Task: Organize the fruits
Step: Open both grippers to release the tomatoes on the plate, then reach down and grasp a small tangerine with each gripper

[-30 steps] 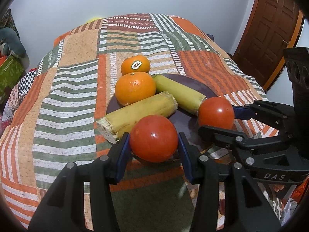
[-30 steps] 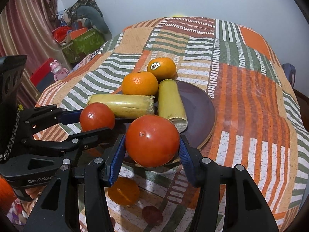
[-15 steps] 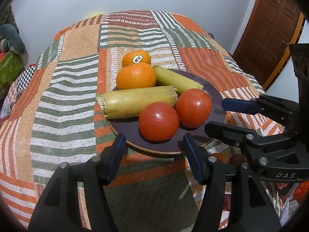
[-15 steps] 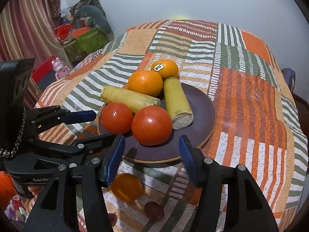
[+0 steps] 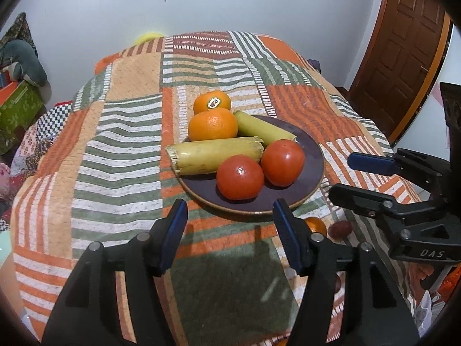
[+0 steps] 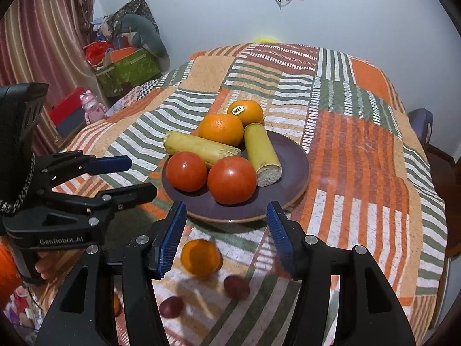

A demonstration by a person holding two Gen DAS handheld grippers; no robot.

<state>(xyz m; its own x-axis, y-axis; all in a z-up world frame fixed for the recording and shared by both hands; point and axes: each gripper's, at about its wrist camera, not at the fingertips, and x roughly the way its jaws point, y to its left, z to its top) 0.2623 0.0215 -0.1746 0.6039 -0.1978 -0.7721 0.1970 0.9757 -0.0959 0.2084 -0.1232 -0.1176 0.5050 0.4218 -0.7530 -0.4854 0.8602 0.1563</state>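
On the plate (image 5: pixel 312 155) the nearer cane piece (image 5: pixel 214 155) lies crosswise, the farther cane piece (image 5: pixel 263 131) points away; only the right wrist view shows a loose orange (image 6: pixel 200 257) near two small dark fruits (image 6: pixel 236 287), and the left gripper (image 5: pixel 230 225) and right gripper (image 6: pixel 226 226) are both wide open and hold nothing.

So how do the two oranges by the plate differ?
The far orange carries a sticker and looks to rest on the cloth beyond the plate; the near orange shows no sticker, looks larger, and touches the yellow-green stalk piece. Both are round, bright orange and whole.
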